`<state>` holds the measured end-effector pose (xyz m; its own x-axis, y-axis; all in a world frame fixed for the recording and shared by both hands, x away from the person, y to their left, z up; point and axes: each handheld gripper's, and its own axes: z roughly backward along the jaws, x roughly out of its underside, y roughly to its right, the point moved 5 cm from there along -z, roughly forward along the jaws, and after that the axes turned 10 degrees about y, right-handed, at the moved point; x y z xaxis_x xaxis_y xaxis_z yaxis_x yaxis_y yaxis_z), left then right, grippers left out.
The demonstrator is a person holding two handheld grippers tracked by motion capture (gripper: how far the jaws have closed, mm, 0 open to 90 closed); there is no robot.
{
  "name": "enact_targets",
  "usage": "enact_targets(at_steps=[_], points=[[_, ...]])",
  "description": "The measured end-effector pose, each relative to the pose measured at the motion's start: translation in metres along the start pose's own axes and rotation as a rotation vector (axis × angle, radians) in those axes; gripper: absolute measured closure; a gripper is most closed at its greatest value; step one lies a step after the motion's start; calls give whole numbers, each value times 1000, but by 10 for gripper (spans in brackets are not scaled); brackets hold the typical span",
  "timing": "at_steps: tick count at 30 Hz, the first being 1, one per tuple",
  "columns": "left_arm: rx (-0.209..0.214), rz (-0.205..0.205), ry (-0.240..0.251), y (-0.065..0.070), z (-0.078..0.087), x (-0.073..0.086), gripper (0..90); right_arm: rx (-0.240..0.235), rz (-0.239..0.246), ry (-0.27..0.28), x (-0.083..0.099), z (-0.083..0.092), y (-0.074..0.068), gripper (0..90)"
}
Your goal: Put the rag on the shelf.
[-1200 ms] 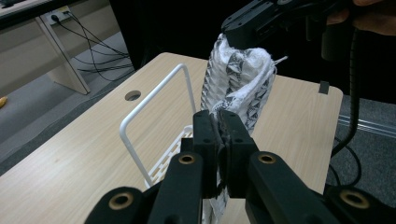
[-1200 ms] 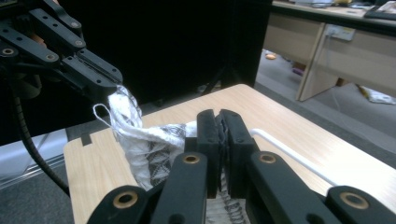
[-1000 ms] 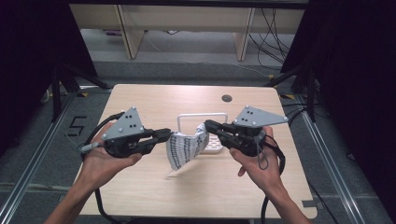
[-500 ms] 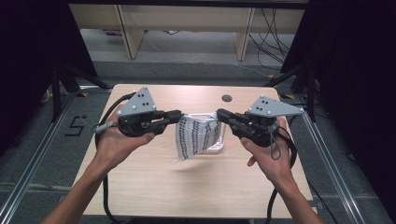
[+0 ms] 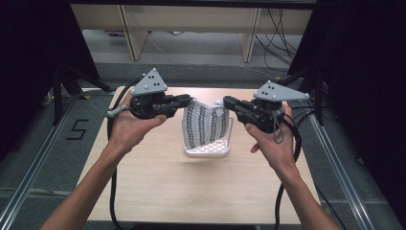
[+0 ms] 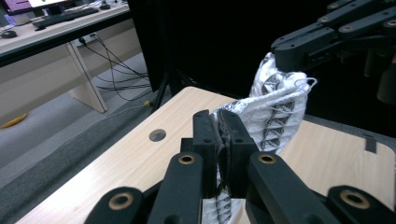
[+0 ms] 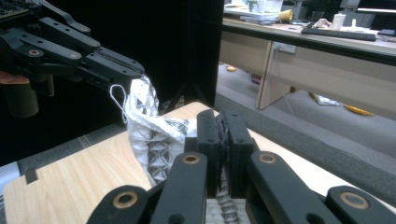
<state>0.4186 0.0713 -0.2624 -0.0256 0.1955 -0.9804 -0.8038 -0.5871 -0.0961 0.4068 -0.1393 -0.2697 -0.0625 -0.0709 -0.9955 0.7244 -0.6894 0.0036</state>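
High view first: a person holds a patterned white cloth [image 5: 205, 125] stretched in the air between two grippers, the left gripper [image 5: 184, 101] clamped on one top corner and the right gripper [image 5: 229, 102] clamped on the other, so the cloth hangs like a small curtain above a white basket [image 5: 208, 149] that sits on the worktop [image 5: 158, 187]. Its lower edge seems to dip into or just in front of the basket; from above I cannot tell which. Both sets of jaws are pressed together on fabric, with only a thin pinch of cloth between them. That thin pinch looks like the main risk: if either hand pulls outward too hard, a corner could slip free and the cloth would swing down on one side, missing the basket or draping over its rim. A loose thread at the corner could also snag on the jaws. The left gripper view shows what the high view hides: the cloth [image 6: 275, 112] bunched and creased right at the jaws, a round hole [image 6: 157, 135] in the worktop, and the right gripper [image 6: 286, 60] biting the far corner. From the right gripper view comes the mirror of it, with the stray loop of thread [image 7: 117, 100] dangling beside the left gripper [image 7: 135, 72].
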Motion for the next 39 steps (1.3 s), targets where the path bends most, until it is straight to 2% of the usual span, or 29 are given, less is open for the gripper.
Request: enact_targets(at_steps=[8,9,10,11,12,13,14,15,17,19,25,27,31,34,37,38,39], points=[[-45,23,7,-20,-21,-8,857,36,9,-4,-4,-9,16,877],[-47,28,9,-22,-24,-9,857,32,-13,-15,-4,-11,17,877],[-45,41,16,-24,-27,-10,857,34,-4,-16,-4,-13,21,877],[-47,50,20,-25,-30,-11,857,38,-16,-15,-5,-16,23,877],[-63,84,8,-27,-36,-12,857,54,-29,-23,-7,-20,28,877],[-63,84,8,-27,-36,-12,857,54,-29,-23,-7,-20,28,877],[-70,79,6,-30,-39,-12,857,70,-18,-23,-9,-25,36,876],[-76,57,11,-34,-42,-13,857,70,-18,-23,-9,-25,36,876],[-93,70,12,-41,-48,-13,857,80,-36,-36,-9,-30,41,877],[-109,91,8,-49,-55,-11,856,85,-34,-35,-8,-37,48,877],[-150,148,-5,-69,-70,0,856,96,-83,-62,1,-57,63,876],[-147,192,13,-74,-75,1,855,103,-98,-67,5,-65,70,875],[-172,213,-2,-84,-84,7,855,108,-126,-74,9,-73,75,874],[-180,240,-8,-90,-89,15,854,111,-169,-82,16,-83,81,873],[-182,253,-22,-91,-91,20,853,109,-153,-84,20,-88,86,871],[-182,270,-35,-93,-94,26,852,131,-186,-102,26,-91,90,870],[-182,270,-35,-93,-94,26,851,131,-186,-102,26,-91,90,870]])
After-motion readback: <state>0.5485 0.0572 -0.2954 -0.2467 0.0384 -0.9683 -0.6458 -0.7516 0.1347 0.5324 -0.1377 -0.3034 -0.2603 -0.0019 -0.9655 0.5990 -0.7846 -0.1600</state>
